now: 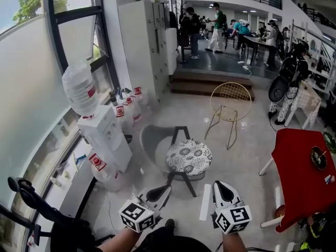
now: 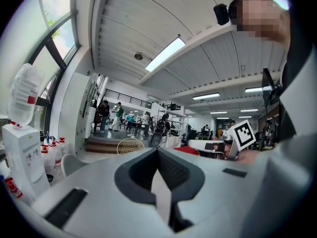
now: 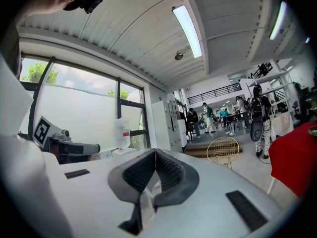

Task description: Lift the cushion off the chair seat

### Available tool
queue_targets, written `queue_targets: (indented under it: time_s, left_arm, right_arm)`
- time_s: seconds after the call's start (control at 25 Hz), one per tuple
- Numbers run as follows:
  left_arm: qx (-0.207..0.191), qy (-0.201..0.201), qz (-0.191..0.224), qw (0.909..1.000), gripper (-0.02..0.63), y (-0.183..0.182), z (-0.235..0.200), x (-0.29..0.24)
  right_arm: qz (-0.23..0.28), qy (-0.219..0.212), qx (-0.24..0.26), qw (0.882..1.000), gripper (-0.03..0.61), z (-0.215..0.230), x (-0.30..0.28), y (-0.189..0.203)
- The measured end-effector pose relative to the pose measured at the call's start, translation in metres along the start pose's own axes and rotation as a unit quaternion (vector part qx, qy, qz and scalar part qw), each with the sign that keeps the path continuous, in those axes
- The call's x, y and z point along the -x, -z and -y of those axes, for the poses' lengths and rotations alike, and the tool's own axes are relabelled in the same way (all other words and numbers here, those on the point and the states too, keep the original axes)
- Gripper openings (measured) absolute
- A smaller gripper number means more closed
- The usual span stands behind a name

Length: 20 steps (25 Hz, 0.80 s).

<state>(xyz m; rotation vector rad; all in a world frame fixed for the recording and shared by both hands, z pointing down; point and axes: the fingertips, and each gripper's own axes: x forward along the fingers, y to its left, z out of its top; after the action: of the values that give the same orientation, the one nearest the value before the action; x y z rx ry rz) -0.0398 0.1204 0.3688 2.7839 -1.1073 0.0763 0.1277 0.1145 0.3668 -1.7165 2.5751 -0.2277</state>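
Observation:
A round cushion (image 1: pixel 189 156) with a black-and-white flower pattern lies on the seat of a grey shell chair (image 1: pixel 150 140) with dark legs, in the middle of the head view. Both grippers hover low in front of the chair, short of it and touching nothing. My left gripper (image 1: pixel 167 187) points toward the chair's front legs, its jaws closed together and empty (image 2: pixel 158 151). My right gripper (image 1: pixel 219 183) is off to the right of the chair, also shut with nothing between its jaws (image 3: pixel 155 151). Neither gripper view shows the cushion.
A water dispenser (image 1: pixel 106 136) with a big bottle (image 1: pixel 79 88) stands left of the chair by the window, spare bottles (image 1: pixel 131 107) behind it. A gold wire chair (image 1: pixel 231 102) stands beyond, a red table (image 1: pixel 302 168) at right. Steps (image 1: pixel 210 83) lead to people at the back.

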Motion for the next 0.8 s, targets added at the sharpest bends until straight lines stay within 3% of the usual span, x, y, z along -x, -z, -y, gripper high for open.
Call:
queue_targets:
  time_s: [0.8]
  left_arm:
    - [0.007, 0.001, 0.021, 0.9998, 0.008, -0.031, -0.120, -0.045]
  right_arm:
    - [-0.023, -0.015, 0.028, 0.999, 0.011, -0.017, -0.132, -0.021]
